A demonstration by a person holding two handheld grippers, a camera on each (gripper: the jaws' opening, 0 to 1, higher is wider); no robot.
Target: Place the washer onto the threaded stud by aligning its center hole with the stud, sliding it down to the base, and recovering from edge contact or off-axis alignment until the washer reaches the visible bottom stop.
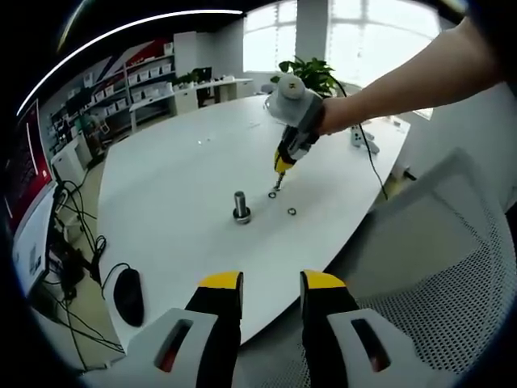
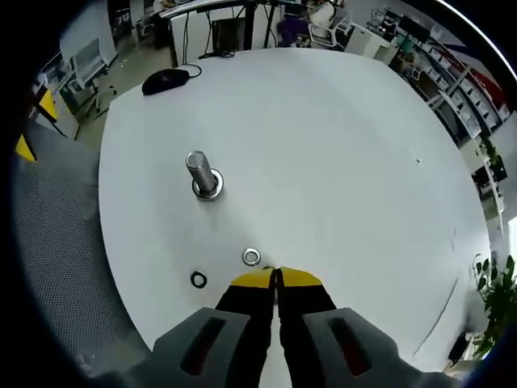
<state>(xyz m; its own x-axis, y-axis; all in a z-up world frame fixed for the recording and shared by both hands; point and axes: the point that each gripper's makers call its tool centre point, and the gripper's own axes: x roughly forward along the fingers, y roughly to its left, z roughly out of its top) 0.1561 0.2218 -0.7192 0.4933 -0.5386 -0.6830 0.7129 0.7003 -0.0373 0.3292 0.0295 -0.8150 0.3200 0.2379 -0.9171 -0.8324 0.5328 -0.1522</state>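
A short threaded stud [image 1: 241, 204] [image 2: 201, 171] stands upright on its round base on the white table [image 1: 178, 170] [image 2: 339, 137]. Two small washers lie to its side: a silvery washer [image 1: 273, 195] [image 2: 251, 257] and a dark ring [image 1: 292, 212] [image 2: 199, 280]. My right gripper [image 1: 279, 179] [image 2: 276, 273], held by a hand, points down at the table with its jaws shut and empty; its tips are just beside the silvery washer. My left gripper [image 1: 272, 281] hangs open and empty over the table's near edge, well back from the stud.
A black mouse [image 1: 128, 295] [image 2: 166, 79] lies near the table edge, with cables beside it. A mesh chair [image 1: 452, 267] [image 2: 56, 242] stands close to the table. A potted plant [image 1: 311, 74] and a cable [image 1: 373, 158] are at the far end.
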